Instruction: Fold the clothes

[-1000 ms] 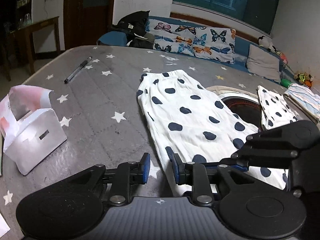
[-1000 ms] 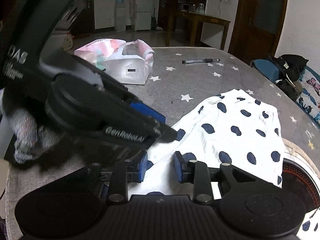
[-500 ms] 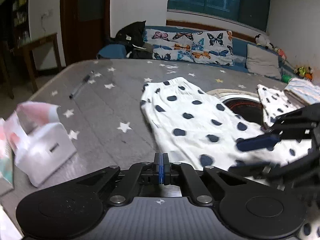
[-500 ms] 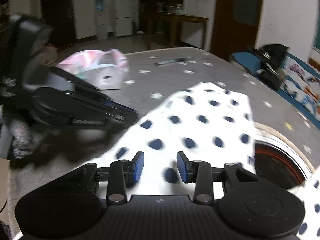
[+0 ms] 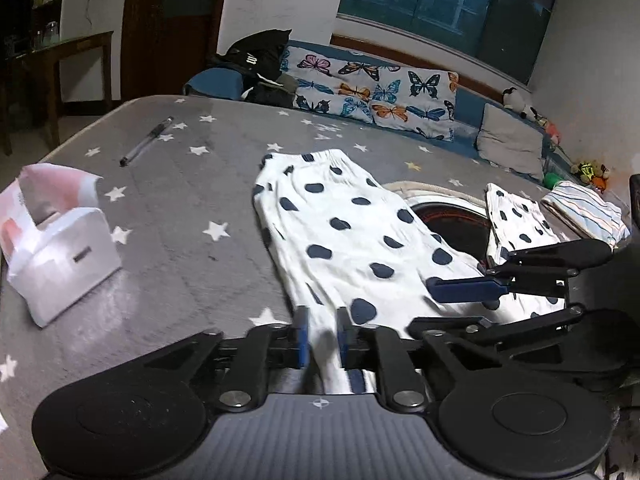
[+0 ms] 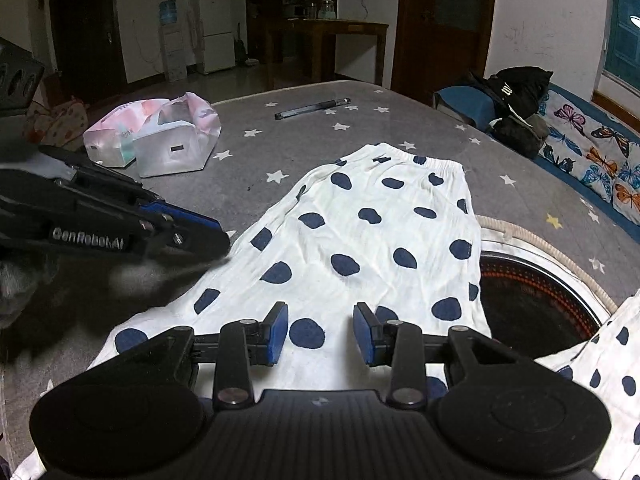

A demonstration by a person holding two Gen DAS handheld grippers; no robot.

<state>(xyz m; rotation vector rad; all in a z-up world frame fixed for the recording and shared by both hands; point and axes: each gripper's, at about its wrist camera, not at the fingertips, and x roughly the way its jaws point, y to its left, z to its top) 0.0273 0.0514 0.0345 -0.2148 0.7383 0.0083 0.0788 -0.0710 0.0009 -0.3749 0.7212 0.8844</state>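
Dim indoor light, ceiling lamp reflected in the dark window (image 5: 440, 12), fisheye-bent edges, slight motion blur.

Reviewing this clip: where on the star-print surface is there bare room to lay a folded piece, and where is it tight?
Free: the grey stretch between the tissue pack and the spotted garment, and the strip beyond the garment's waistband up to the pen. Crowded: right of the garment, where the round opening, a second spotted piece and striped cloth sit.

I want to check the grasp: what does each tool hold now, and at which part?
The left tool is opening, with the near edge of the dotted garment between its pads. The right tool holds nothing; it is open above the cloth.
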